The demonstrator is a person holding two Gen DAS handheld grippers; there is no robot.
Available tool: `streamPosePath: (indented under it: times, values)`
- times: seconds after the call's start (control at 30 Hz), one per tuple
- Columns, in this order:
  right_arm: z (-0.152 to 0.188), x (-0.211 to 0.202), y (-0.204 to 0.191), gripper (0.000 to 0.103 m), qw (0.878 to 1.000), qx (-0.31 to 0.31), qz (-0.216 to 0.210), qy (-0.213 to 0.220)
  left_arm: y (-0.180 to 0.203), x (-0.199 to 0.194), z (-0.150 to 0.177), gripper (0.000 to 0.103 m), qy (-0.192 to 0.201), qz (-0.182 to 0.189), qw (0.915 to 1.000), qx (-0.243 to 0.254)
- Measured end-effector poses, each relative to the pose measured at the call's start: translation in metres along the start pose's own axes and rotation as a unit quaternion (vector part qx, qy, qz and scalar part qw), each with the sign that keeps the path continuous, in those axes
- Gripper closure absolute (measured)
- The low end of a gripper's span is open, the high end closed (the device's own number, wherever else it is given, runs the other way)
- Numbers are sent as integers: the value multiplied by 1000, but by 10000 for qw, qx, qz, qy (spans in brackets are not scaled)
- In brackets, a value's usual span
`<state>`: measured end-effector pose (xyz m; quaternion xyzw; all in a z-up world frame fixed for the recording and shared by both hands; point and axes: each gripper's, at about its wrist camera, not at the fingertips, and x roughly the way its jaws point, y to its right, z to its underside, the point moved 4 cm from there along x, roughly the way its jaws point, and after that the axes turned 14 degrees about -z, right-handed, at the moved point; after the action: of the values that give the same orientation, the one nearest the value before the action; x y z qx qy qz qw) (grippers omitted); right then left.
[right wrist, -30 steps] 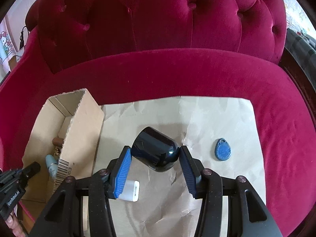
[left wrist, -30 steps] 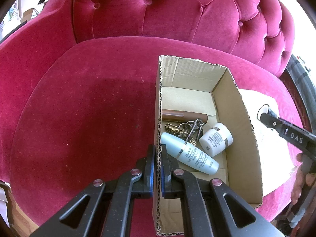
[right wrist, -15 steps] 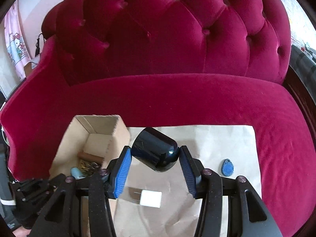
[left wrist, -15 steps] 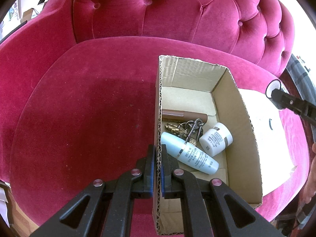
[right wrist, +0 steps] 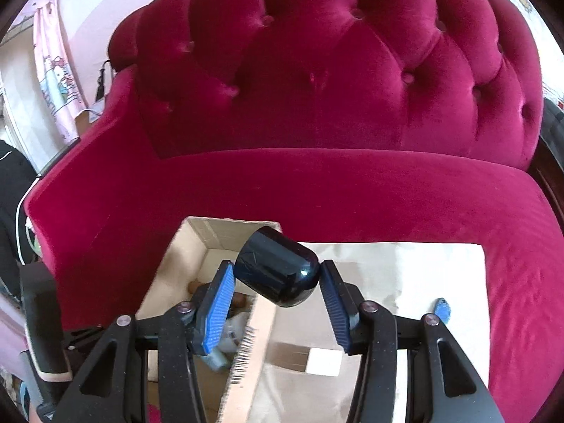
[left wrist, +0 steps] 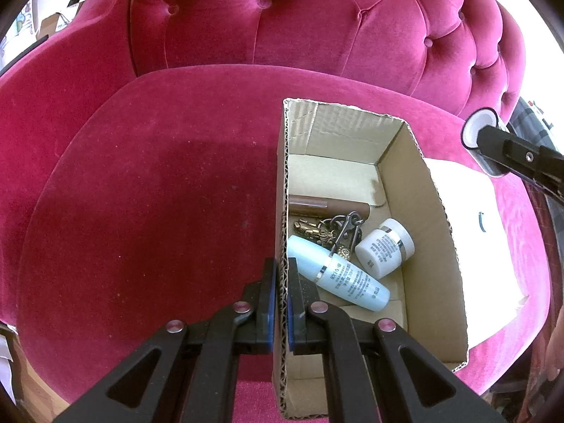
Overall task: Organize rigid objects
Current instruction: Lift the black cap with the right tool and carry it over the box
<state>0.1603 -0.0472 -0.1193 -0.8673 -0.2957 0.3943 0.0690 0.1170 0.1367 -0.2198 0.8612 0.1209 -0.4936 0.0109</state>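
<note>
— So why does everything sit on the red sofa (left wrist: pixel 148 211)?

— Its seat serves as the work surface. The cardboard box (left wrist: pixel 433 246) stands open on the cushion, and a sheet of brown paper (right wrist: pixel 405 275) lies just beside it, on the box's right, as a staging spot for loose things.

— And the box wall is pinched?

— Yes. The left hand-held gripper (left wrist: pixel 280 303) is closed tight on the near left wall, one pad outside and one inside. I judge that it steadies the light box so it will not slide or tip when something drops in.

— What is the other one doing?

— The right hand-held gripper (right wrist: pixel 276 287) is partly open, its blue pads pressing both sides of a dark rounded cup (right wrist: pixel 278 271). The cup is tilted, clear of the paper, hanging over the box's right wall near the far end, probably headed inside.

— What is in there already?

— A pale blue bottle (left wrist: pixel 338 275) lying flat, a small white jar (left wrist: pixel 384 248) beside it, a brown tube (left wrist: pixel 331 206) across the floor, and a bunch of keys (left wrist: pixel 331 232) between them. The far end of the floor is bare, a likely landing place.

— Anything left out?

— A small white block (right wrist: pixel 324 361) and a blue tag (right wrist: pixel 442 310) wait on the paper.
</note>
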Motion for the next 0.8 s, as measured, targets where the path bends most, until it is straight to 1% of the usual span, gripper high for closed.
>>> streamPosePath:
  times: [0.17,0.4,0.8]
  values:
    - [-1,9,-13,50,9997,-78,-218,-46,1,0,0,99,-4,4,10000,-5]
    - [4,20,-27,50,9990,-134,-394,-168,1,0,0,99,-7,6,10000,-15]
    - [8,34,-37,50,9980,-115,-564,-279,1,0,0,99,-7,9,10000,-14]
